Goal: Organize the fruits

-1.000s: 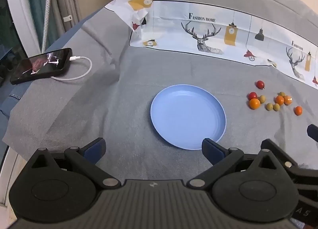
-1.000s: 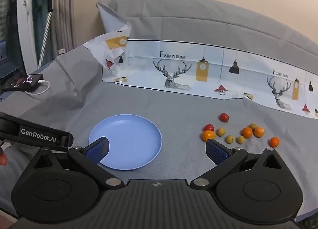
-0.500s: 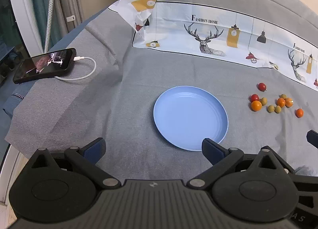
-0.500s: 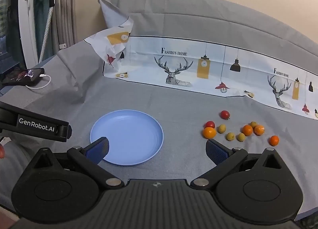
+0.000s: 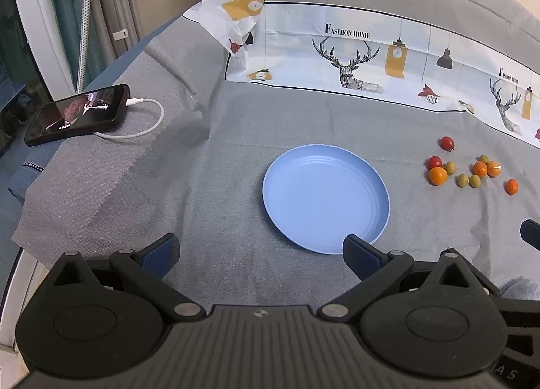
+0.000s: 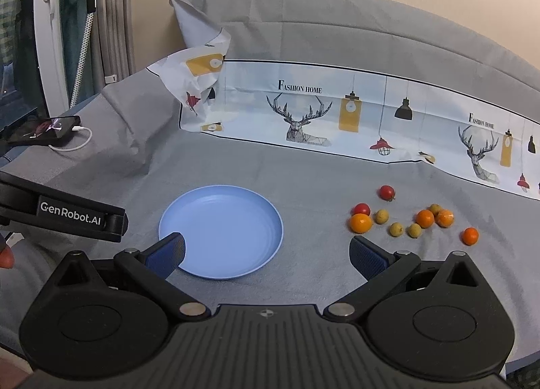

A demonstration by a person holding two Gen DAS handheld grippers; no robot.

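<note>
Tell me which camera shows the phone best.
The left wrist view: the phone lies near and large, its lit screen and white cable plain to see. The right wrist view shows it only small and dim at the far left edge.

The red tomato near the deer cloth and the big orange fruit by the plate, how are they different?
The red tomato is dark red; the orange fruit is bright orange. The tomato looks smaller than the orange fruit. The tomato sits alone, farther back toward the printed cloth; the orange fruit lies nearer, right beside another red tomato. Both are round, lie on the grey cover, and are not on the blue plate yet.
</note>
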